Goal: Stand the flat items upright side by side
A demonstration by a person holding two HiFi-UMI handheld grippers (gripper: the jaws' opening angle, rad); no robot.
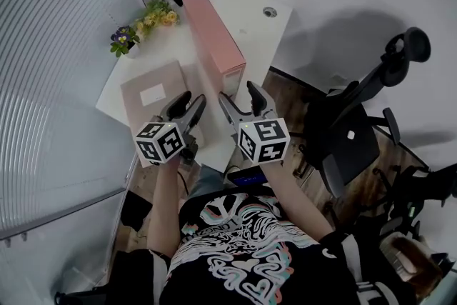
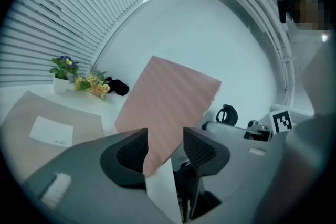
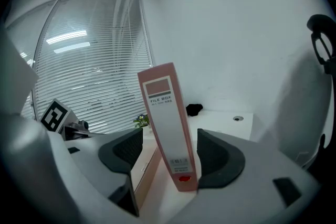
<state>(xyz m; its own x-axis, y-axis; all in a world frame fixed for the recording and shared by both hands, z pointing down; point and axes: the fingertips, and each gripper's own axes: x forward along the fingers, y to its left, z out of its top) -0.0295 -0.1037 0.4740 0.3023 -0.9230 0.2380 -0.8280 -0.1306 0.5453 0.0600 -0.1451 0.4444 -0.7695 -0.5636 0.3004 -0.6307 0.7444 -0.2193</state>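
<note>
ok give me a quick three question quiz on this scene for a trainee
1. True or false: the pink box stands upright on the table.
2. The beige box is: A lying flat, B standing upright, C leaning on the flowers.
3. Do the jaws of the left gripper and the right gripper stand apart or together?

Key: 1 true. 2 A. 3 apart, neither pressing on anything.
</note>
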